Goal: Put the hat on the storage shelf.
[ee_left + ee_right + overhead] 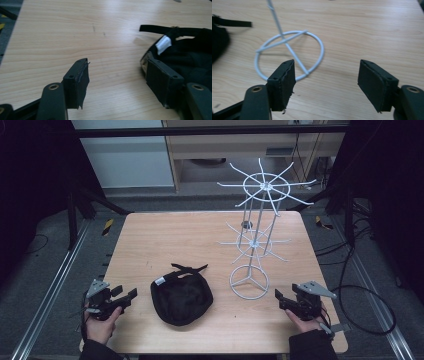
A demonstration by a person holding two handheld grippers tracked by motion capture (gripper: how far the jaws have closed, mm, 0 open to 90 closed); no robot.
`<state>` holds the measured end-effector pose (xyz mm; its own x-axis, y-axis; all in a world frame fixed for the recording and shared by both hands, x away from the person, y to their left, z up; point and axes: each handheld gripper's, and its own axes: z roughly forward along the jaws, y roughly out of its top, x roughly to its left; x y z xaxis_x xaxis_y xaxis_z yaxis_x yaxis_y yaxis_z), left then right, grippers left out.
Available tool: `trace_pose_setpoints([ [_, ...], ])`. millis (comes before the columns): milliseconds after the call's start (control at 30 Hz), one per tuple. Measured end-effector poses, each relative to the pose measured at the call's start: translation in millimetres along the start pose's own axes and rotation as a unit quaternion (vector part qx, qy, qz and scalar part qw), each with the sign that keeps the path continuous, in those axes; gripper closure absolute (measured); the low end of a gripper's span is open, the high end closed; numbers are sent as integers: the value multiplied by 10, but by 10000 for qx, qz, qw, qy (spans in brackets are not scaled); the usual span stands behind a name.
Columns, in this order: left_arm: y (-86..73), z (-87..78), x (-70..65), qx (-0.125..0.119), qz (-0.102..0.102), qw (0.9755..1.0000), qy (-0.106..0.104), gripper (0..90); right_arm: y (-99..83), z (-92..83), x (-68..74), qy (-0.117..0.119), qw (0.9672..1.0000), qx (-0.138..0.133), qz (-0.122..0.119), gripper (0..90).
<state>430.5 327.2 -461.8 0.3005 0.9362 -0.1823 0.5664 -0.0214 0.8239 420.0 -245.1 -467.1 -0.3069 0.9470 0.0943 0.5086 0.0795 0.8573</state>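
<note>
Pale wood grain runs across the table (150, 240), where a black cap (181, 296) lies upside down near the front edge, its hollow facing up and its strap ends (189, 268) pointing away from the person. A white label (163, 44) shows inside its rim in the left gripper view. To the right of the cap, just beside it but apart, stands a white wire rack (255, 227): a ring base (289, 53) flat on the wood, thin upright rods, and two tiers of spokes fanning out above. Beyond the table's far edge are light cabinet fronts (125, 155) and dark cables (360, 290) on the floor at the right.

At the left, the left gripper (124, 296) sits low over the front left corner, held in the person's left hand (100, 325), pointing rightwards at the cap. Its jaws are spread wide with nothing between them; in the left gripper view one jaw stands close against the cap's rim, though whether it touches cannot be told.

At the right, the right gripper (282, 300), gripped by the right hand (305, 322), points leftwards at the rack's base from the front right corner. Its jaws also gape wide and hold nothing, bare wood between them, the ring base lying just ahead of one jaw.
</note>
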Motion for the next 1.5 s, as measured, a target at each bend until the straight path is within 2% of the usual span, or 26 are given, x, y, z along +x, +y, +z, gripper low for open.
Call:
trace_pose_setpoints([
  [100,-4,-7,-52,6,-55,9999,-87,345,-7,1,82,110,9998,-76,-133,342],
  [167,-7,-15,-98,44,-88,9998,-165,358,-8,3,115,199,9997,-38,-122,353],
  [200,-6,-22,-120,49,-66,9998,-179,377,-11,8,185,299,9994,-7,-196,377],
  [300,-13,-36,-188,63,29,9998,-203,400,-2,10,269,438,9987,-9,-272,400],
  [333,-14,-36,-202,78,51,9997,-210,419,15,17,343,566,9981,4,-253,417],
  [400,-16,-34,-239,98,88,9996,-230,433,25,24,390,651,9975,2,-256,423],
  [467,-14,-27,-275,129,200,9994,-232,453,44,42,494,796,9964,38,-299,446],
  [500,-15,-19,-312,148,273,9993,-212,476,67,66,600,922,9948,39,-428,461],
  [567,-15,-15,-328,154,295,9992,-221,492,78,78,654,988,9940,47,-468,461],
  [633,-13,-3,-377,171,328,9990,-247,503,106,110,816,1195,9915,47,-516,460],
  [667,-13,-3,-377,171,328,9990,-247,505,106,110,816,1195,9915,47,-516,460],
  [700,-12,5,-391,192,339,9989,-262,509,131,134,917,1311,9899,26,-543,467],
  [800,-10,41,-432,229,356,9986,-309,515,160,159,1012,1405,9884,13,-571,481],
  [867,-11,80,-466,318,406,9983,-288,530,198,214,1138,1558,9858,70,-616,495],
  [933,-12,93,-473,349,428,9981,-285,533,207,234,1178,1585,9853,94,-636,497],
  [967,-13,107,-481,372,447,9979,-271,537,226,276,1256,1659,9837,132,-681,498],
  [1000,-15,124,-491,389,443,9979,-268,537,226,276,1256,1659,9837,132,-681,498],
  [1133,-31,183,-520,505,486,9972,-277,536,266,358,1436,1808,9801,191,-797,500],
  [1333,-55,247,-548,686,521,9958,-305,536,290,491,1621,1898,9776,316,-850,500],
  [1367,-74,284,-562,801,559,9947,-309,537,289,521,1649,1910,9774,338,-845,500],
  [1500,-100,343,-598,959,618,9929,-349,550,272,641,1740,1956,9758,472,-860,500],
])
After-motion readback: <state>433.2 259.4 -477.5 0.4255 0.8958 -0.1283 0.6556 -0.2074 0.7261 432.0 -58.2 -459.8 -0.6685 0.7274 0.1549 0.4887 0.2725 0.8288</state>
